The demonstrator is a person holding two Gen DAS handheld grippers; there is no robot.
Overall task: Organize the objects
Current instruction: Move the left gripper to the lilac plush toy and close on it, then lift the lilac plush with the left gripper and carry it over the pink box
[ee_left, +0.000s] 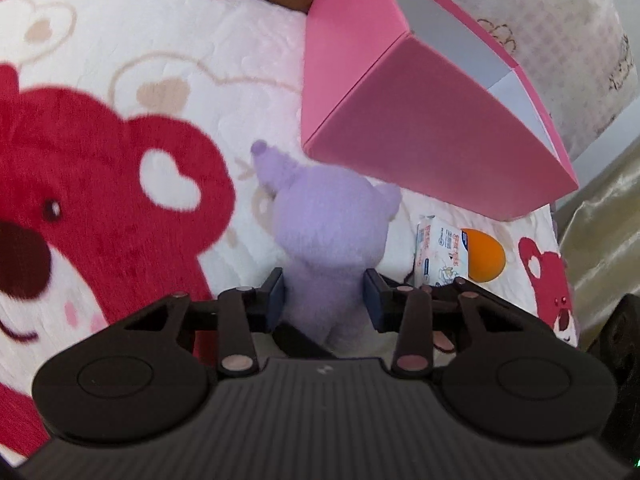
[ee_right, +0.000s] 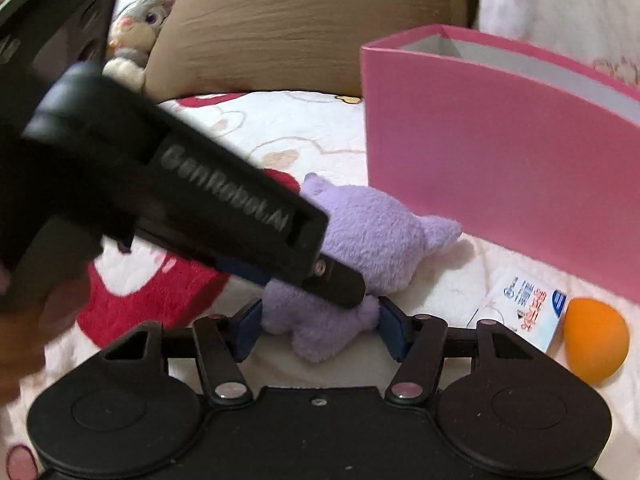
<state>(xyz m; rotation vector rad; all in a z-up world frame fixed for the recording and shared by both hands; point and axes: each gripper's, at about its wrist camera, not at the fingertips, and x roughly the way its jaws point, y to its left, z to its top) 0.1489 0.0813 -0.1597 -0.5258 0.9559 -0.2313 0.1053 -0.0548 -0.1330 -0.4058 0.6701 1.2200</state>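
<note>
A purple plush toy [ee_left: 332, 232] lies on the bear-print blanket [ee_left: 100, 180], just in front of an open pink box [ee_left: 420, 120]. My left gripper [ee_left: 324, 296] is shut on the toy's body, a blue pad pressing each side. From the right wrist view the toy [ee_right: 372, 232] lies on its side, and my right gripper [ee_right: 320, 320] is shut on its lower end, both pads touching the fur. The left gripper's black finger [ee_right: 340, 288] crosses over the toy from the upper left. The pink box [ee_right: 500, 152] stands behind to the right.
A small tissue pack [ee_right: 528, 304] and an orange egg-shaped object [ee_right: 596, 340] lie beside the box at the right. A brown pillow [ee_right: 300, 28] and a grey bunny plush [ee_right: 136, 32] sit at the back. A pale patterned pillow [ee_left: 560, 40] is behind the box.
</note>
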